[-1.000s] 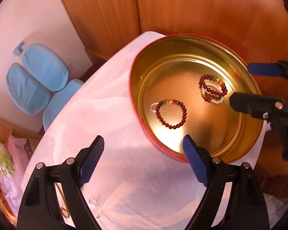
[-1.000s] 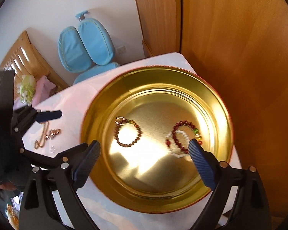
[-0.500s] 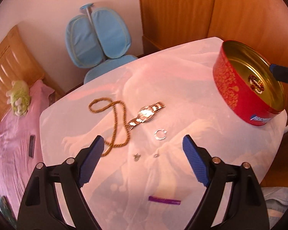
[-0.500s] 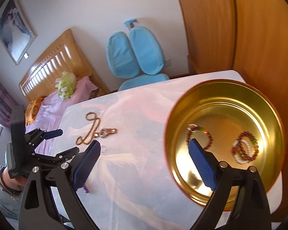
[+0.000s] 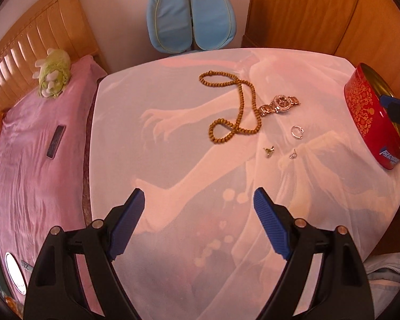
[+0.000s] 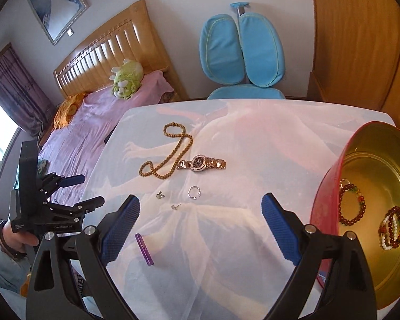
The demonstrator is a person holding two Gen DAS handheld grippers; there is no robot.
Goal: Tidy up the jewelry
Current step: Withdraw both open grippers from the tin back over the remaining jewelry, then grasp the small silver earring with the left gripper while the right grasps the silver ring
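On the white cloth of the table (image 5: 120,160) lie a wooden bead necklace (image 5: 234,112) (image 6: 168,157), a gold watch (image 5: 280,105) (image 6: 201,163), a silver ring (image 5: 296,132) (image 6: 194,192) and two small earrings (image 5: 268,151) (image 6: 176,206). A purple stick (image 6: 144,248) lies nearer. The red tin (image 5: 365,112) (image 6: 330,186) stands at the right edge, with a dark red bracelet (image 6: 350,205) and a red-and-white one (image 6: 392,226) inside. My left gripper (image 5: 199,194) (image 6: 89,190) hangs open over bare cloth, short of the jewelry. My right gripper (image 6: 200,199) is open too, left of the tin.
A blue chair (image 5: 190,13) stands behind the table. A bed with a pink cover (image 5: 34,138), a phone (image 5: 56,141) and a green plush toy (image 5: 53,76) runs along the table's left side. Wooden cupboards (image 5: 306,10) close off the back right. A hand (image 6: 16,237) holds the left gripper.
Both grippers have swung left, away from above the tin and out over the cloth, rolling level. The loose jewelry has come into view. Both stay open and empty.
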